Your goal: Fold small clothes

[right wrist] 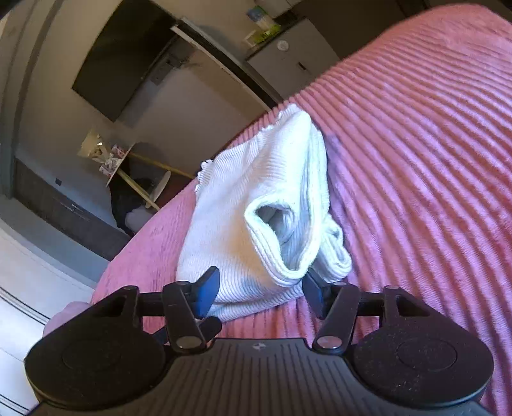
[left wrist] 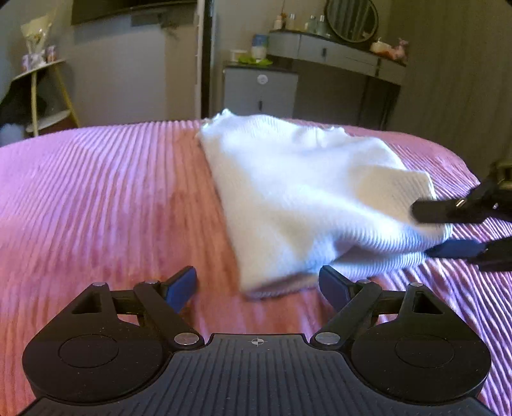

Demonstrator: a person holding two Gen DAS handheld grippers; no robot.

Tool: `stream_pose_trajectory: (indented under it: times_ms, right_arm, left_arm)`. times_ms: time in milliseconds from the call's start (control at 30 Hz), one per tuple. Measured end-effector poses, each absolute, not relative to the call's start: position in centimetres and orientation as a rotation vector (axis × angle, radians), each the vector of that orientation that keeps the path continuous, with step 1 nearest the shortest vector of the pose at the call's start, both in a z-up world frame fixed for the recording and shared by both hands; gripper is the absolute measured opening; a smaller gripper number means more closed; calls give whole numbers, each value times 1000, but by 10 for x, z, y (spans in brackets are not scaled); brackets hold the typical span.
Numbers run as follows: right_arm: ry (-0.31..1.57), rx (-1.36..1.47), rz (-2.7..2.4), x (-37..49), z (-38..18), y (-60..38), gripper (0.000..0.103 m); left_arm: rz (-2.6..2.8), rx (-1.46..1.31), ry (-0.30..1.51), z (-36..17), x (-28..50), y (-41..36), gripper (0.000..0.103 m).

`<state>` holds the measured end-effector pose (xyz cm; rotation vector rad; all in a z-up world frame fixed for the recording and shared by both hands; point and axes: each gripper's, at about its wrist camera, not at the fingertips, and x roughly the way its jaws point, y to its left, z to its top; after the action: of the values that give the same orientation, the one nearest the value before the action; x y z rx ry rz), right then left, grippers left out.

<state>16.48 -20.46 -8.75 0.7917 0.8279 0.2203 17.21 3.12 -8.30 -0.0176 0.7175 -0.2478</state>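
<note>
On the pink ribbed bedspread nearest us, our left gripper stands wide and empty, just short of the white knit garment. Our right gripper straddles its near hem, pads not pressing. Beyond, a grey cabinet; its round label is unreadable.

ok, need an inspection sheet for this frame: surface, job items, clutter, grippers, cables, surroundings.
Surface: pink ribbed bedspread, bare around the garment.
Job's things: one white knit garment, loosely folded, an open cuff facing the right wrist view.
Clutter: nothing seen on the bed.
Grippers: left gripper open, nothing between its fingers; right gripper open, fingers either side of the garment's near edge, not pressing.
Cables: nothing seen.
Surroundings: dresser with round mirror, small grey cabinet, side table, wall television.
</note>
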Motion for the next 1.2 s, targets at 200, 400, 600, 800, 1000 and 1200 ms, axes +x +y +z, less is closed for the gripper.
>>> stream_pose_trajectory:
  times_ms: [200,400,600,800,1000,1200]
  right_arm:
    - [807,929,223,168,-102,-213,12]
    - [735,879,153,160,-100,-222,9]
    - [836,738,141,160,-119,-203,10]
    - [693,513,161,140,-61,-188,20]
    - [614,376,153,155,-28,-166,20]
    - [525,351,111,140,-8,-167,20]
  left_arm:
    - [-311,-277,747,-78,176,48,72]
    - [-219,-368,756,-79,171,77,61]
    - [-252,-326,691,-48,174,71,64]
    - [-260,-254,693,-43,192,54,68]
    - [-242,-252,796,-66,198,45,63]
    - [-231,-200,809,-75,197,42,67]
